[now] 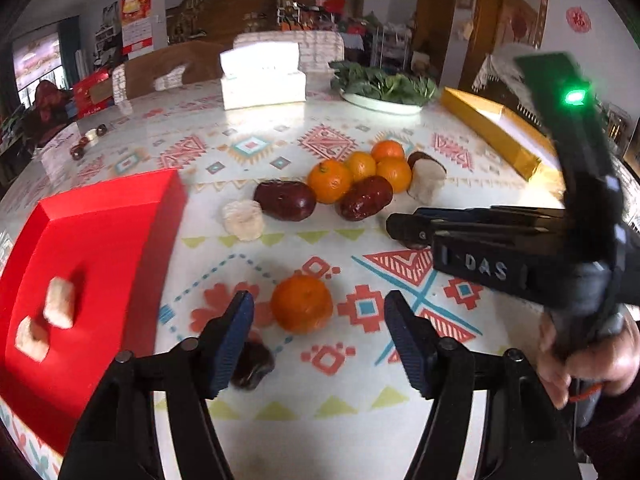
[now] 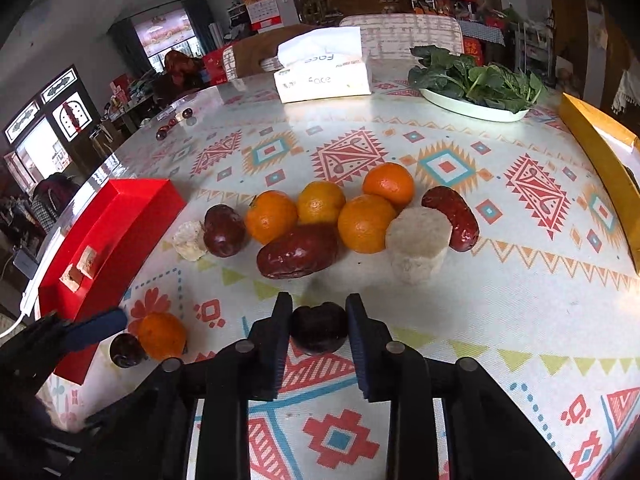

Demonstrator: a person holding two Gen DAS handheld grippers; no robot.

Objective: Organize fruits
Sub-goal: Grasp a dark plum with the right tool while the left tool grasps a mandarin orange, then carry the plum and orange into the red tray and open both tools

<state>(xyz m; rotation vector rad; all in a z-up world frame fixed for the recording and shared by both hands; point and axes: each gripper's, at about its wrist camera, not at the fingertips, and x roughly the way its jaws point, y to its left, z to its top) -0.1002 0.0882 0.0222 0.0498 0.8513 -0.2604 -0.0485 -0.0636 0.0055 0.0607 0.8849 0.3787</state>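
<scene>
The right gripper (image 2: pixel 318 340) has its fingers (image 2: pixel 276 344) closed on a dark red jujube (image 2: pixel 319 330), low in the middle of the right wrist view, pads pressing it from both sides just above the patterned desk (image 2: pixel 500 308). The left gripper (image 1: pixel 320 344) stands about half open with nothing held; a lone orange (image 1: pixel 302 303) sits on the desk between and just beyond its fingers (image 1: pixel 234 344), apart from both pads, and another dark jujube (image 1: pixel 252 366) lies half hidden behind the left finger at the lower left of that view.

Up the desk in the right wrist view lies the main heap: four oranges (image 2: pixel 366 223) bunched together, a big jujube (image 2: pixel 298 251) in front of them, a rounder one (image 2: pixel 224 230) to their left beside a small white chunk (image 2: pixel 190 240), and at the right a pale round cylinder piece (image 2: pixel 416 244) with a long jujube (image 2: pixel 452 218) leaning round it.

The red tray (image 2: pixel 132 208) sits at the left edge with two pale chunks (image 2: pixel 82 266) inside. A yellow box (image 2: pixel 600 152) runs along the right edge. At the far side stand a tissue pack (image 2: pixel 322 72) and a white plate of leafy greens (image 2: pixel 476 80). A person's hand (image 1: pixel 588 360) grips the right tool's handle at the lower right of the left wrist view
</scene>
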